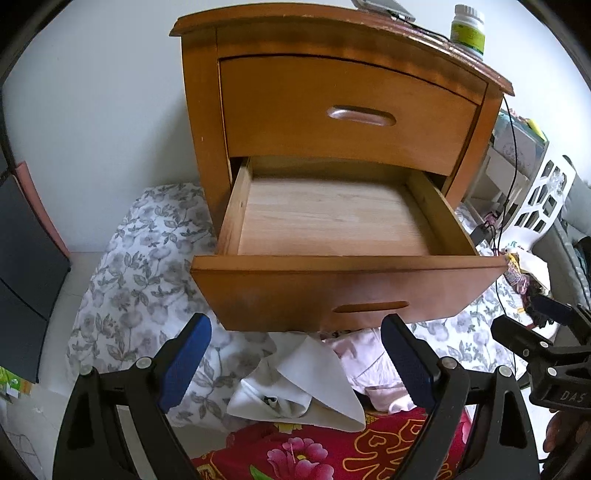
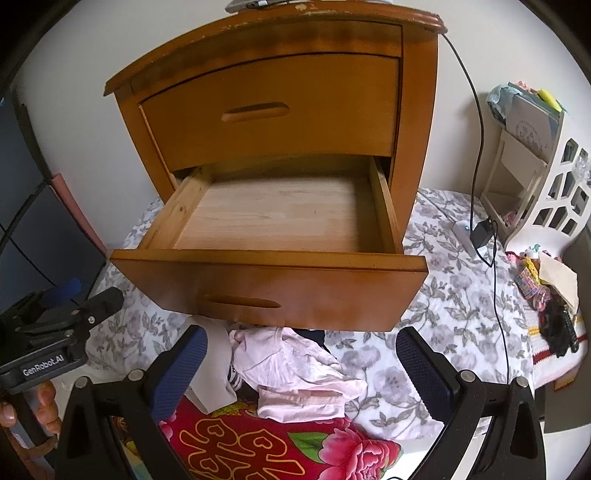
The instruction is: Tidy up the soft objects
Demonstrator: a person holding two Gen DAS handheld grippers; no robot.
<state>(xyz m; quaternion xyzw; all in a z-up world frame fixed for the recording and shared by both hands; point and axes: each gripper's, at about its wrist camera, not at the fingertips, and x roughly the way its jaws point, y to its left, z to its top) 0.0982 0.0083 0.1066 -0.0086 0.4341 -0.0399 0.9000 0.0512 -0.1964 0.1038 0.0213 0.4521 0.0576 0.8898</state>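
- A grey-leaf floral quilt (image 2: 443, 295) covers the surface against a pale wall, and on it stands a two-drawer orange-brown wooden nightstand (image 1: 332, 110).
- The nightstand's lower wooden drawer (image 1: 332, 221) is pulled out, showing only its bare pale floor; the upper drawer is closed.
- Just below the lower drawer's front panel lies a heap of soft clothes: a crumpled pale pink garment (image 2: 295, 373) and, touching it, a folded white cloth (image 1: 314, 380).
- The heap's near edge rests on a red blanket with pink flowers (image 2: 277, 450).
- The left gripper (image 1: 295, 365) hovers above the clothes, blue-padded fingers spread wide apart, gripping nothing.
- The right gripper (image 2: 301, 373) hangs over the same heap, likewise spread and empty.
- A white bottle with a green label (image 1: 468, 29) sits on the nightstand's top.
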